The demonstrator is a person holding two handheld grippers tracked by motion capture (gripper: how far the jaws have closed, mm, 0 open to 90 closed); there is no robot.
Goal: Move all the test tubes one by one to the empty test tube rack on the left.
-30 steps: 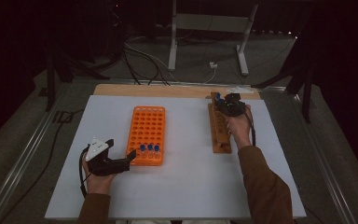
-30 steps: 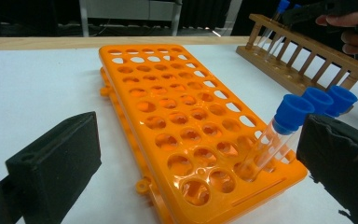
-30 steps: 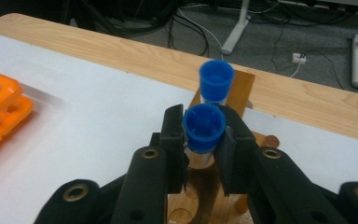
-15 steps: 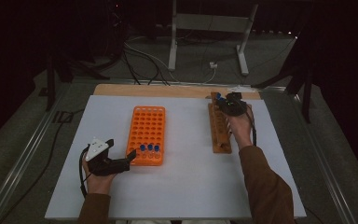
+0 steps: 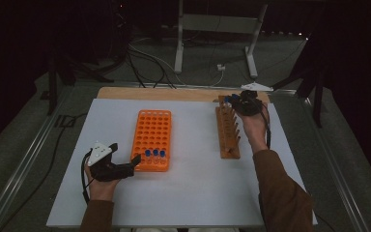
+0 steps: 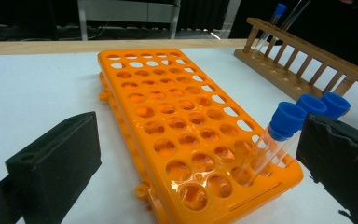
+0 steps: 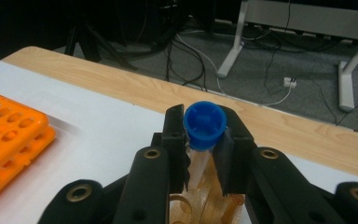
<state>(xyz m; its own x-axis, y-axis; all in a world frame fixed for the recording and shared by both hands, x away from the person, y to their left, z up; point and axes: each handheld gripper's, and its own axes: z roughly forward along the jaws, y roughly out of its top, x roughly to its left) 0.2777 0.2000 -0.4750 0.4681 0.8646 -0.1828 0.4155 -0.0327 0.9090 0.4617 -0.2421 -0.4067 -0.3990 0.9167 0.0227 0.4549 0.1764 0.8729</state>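
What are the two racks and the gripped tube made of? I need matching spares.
Orange rack: likely moulded plastic, glossy, with shiny highlights. Long rack: wood, judging by its visible grain and warm varnish. Tube in the right gripper: clear, glass or plastic, can't tell; its blue cap looks like matte plastic.

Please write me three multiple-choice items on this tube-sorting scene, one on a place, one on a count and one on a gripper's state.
1. Where does the right gripper work?
A. at the far end of the wooden rack
B. over the orange rack
C. off the table

2. How many blue-capped tubes stand in the orange rack?
A. one
B. three
C. six

3. How does the left gripper stand?
A. shut on a tube
B. shut on the orange rack's edge
C. open, with the orange rack's near end between its jaws

Key: 1 A, the high view shows it there, clamped on a capped tube. 2 B, three blue caps sit in the near row. 3 C, its jaws stand wide apart, pressing nothing.
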